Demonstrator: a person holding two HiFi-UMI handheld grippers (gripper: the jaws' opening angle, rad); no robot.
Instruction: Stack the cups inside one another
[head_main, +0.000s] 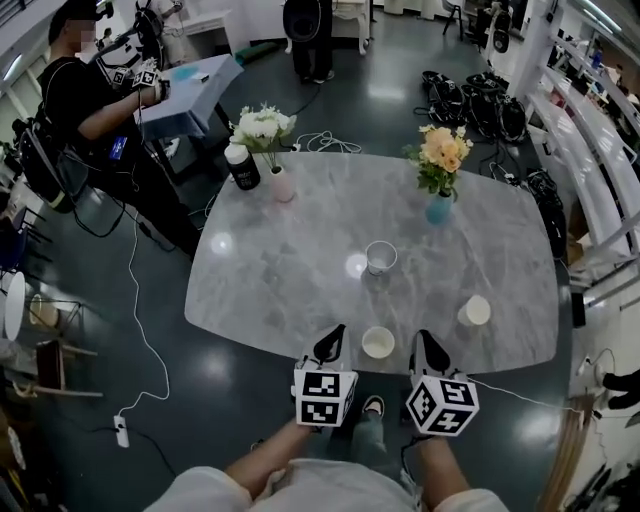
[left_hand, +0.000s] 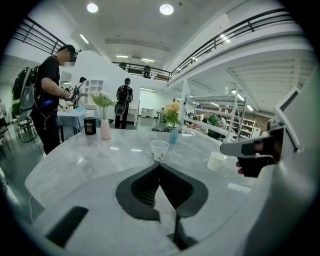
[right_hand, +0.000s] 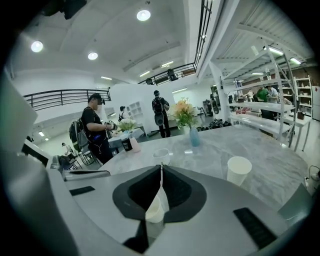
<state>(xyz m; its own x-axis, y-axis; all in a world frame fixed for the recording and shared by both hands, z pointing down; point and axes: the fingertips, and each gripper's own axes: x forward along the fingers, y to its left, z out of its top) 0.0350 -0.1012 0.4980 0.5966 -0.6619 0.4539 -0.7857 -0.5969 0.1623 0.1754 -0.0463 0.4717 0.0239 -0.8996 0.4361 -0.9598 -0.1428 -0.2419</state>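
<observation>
Three paper cups stand on the grey marble table (head_main: 280, 280). A patterned cup (head_main: 380, 257) (left_hand: 159, 150) (right_hand: 161, 156) is mid-table. A plain white cup (head_main: 474, 311) (left_hand: 216, 161) (right_hand: 238, 170) stands to the right. A third cup (head_main: 378, 342) sits at the front edge, between my two grippers. My left gripper (head_main: 336, 332) (left_hand: 160, 165) is shut and empty, its jaws aimed at the patterned cup. My right gripper (head_main: 423, 338) (right_hand: 161, 166) is shut too, holding nothing. A pale cup (right_hand: 154, 212) shows through the slot under its jaws.
At the table's back stand a pink vase of white flowers (head_main: 281, 183), a black canister (head_main: 243, 167) and a blue vase of orange flowers (head_main: 439, 208). A person (head_main: 90, 100) works at a side table on the left. Cables and bags lie on the floor.
</observation>
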